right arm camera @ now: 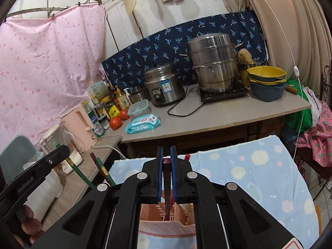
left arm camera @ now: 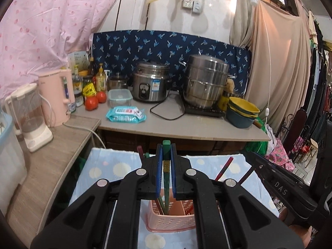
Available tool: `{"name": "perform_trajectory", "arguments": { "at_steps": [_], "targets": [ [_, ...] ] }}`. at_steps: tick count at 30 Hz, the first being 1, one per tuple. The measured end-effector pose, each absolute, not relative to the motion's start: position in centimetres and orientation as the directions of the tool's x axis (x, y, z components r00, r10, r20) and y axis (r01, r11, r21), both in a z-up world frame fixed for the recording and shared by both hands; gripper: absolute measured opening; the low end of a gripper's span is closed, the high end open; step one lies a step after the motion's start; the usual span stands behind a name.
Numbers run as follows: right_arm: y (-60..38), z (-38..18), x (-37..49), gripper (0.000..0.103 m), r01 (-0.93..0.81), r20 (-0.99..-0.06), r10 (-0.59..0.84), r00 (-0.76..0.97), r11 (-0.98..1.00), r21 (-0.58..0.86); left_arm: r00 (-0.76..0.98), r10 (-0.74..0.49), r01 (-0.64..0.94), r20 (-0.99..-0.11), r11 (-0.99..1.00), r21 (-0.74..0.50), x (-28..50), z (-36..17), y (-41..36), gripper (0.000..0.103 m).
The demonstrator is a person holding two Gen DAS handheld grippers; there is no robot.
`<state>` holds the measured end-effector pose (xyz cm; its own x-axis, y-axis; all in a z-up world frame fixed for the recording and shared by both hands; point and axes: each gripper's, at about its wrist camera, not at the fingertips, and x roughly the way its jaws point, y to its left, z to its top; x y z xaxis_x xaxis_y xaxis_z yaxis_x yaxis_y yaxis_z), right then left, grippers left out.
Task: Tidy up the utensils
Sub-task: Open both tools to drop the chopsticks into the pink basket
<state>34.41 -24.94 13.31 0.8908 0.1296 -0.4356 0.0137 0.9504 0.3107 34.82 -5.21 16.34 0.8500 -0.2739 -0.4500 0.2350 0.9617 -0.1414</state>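
Observation:
My left gripper (left arm camera: 166, 148) is shut on a green chopstick (left arm camera: 166, 172), which runs down between the blue pads into a pink slotted utensil basket (left arm camera: 172, 217). More chopsticks stand in that basket, among them a red one (left arm camera: 224, 169) leaning right. My right gripper (right arm camera: 166, 150) is shut on a dark red chopstick (right arm camera: 166, 176); its lower end dips into the same pink basket (right arm camera: 166, 220). In the right wrist view, green and red chopsticks (right arm camera: 102, 169) lean out to the left. A hand (right arm camera: 27, 217) holds the other gripper's handle there.
The basket sits on a light blue dotted towel (right arm camera: 249, 176). Behind it, a grey counter (left arm camera: 186, 128) carries a rice cooker (left arm camera: 150, 85), a steel steamer pot (left arm camera: 205, 81), stacked bowls (left arm camera: 241, 110), a wipes pack (left arm camera: 125, 115), tomatoes (left arm camera: 91, 102) and bottles. A pink kettle (left arm camera: 56, 97) and a blender (left arm camera: 31, 116) stand on the left.

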Motion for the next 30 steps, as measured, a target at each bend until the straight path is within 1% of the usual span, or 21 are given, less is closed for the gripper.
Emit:
{"name": "perform_trajectory", "arguments": {
  "at_steps": [3,4,5,6,7,8,12,16,23,30],
  "targets": [
    [-24.9,12.8,34.5,0.008,0.007,-0.454,0.138,0.880,0.953,0.302,0.839,-0.270,0.223,-0.473,0.963,-0.154,35.1,15.7,-5.0,0.007],
    [-24.9,12.6,34.5,0.009,0.011,-0.460,0.133,0.878,0.955,0.296,0.838,-0.267,0.216,-0.477,0.963,-0.159,35.1,15.5,-4.9,0.011],
    [-25.0,12.6,34.3,0.017,0.017,-0.455,0.125,0.881,0.955,0.295,0.839,-0.256,0.203,-0.479,0.966,-0.159,35.0,15.4,-4.8,0.022],
    [-25.0,12.7,34.1,0.022,0.024,-0.454,0.118,0.883,0.955,0.294,0.843,-0.248,0.196,-0.478,0.968,-0.158,34.9,15.4,-4.7,0.028],
    [-25.1,12.7,33.9,0.031,0.027,-0.450,0.117,0.885,0.954,0.300,0.847,-0.238,0.187,-0.474,0.970,-0.154,34.7,15.4,-4.6,0.037],
    [-25.3,12.9,33.6,0.034,0.030,-0.441,0.115,0.890,0.951,0.309,0.851,-0.231,0.181,-0.471,0.972,-0.150,34.4,15.4,-4.5,0.038],
    [-25.6,13.3,32.4,0.034,0.036,-0.430,0.107,0.896,0.950,0.312,0.851,-0.224,0.177,-0.475,0.974,-0.142,33.6,15.4,-4.1,0.038],
    [-25.7,13.4,30.5,0.038,0.042,-0.427,0.096,0.899,0.952,0.303,0.851,-0.217,0.174,-0.479,0.976,-0.133,32.2,15.2,-3.7,0.038],
    [-25.5,12.1,26.4,0.038,0.044,-0.460,0.099,0.882,0.956,0.290,0.842,-0.213,0.188,-0.495,0.977,-0.101,28.8,14.3,-3.8,0.038],
    [-24.8,9.9,21.9,0.038,0.047,-0.503,0.096,0.859,0.964,0.263,0.819,-0.227,0.215,-0.527,0.973,-0.086,24.5,12.2,-3.9,0.038]
  ]
}}
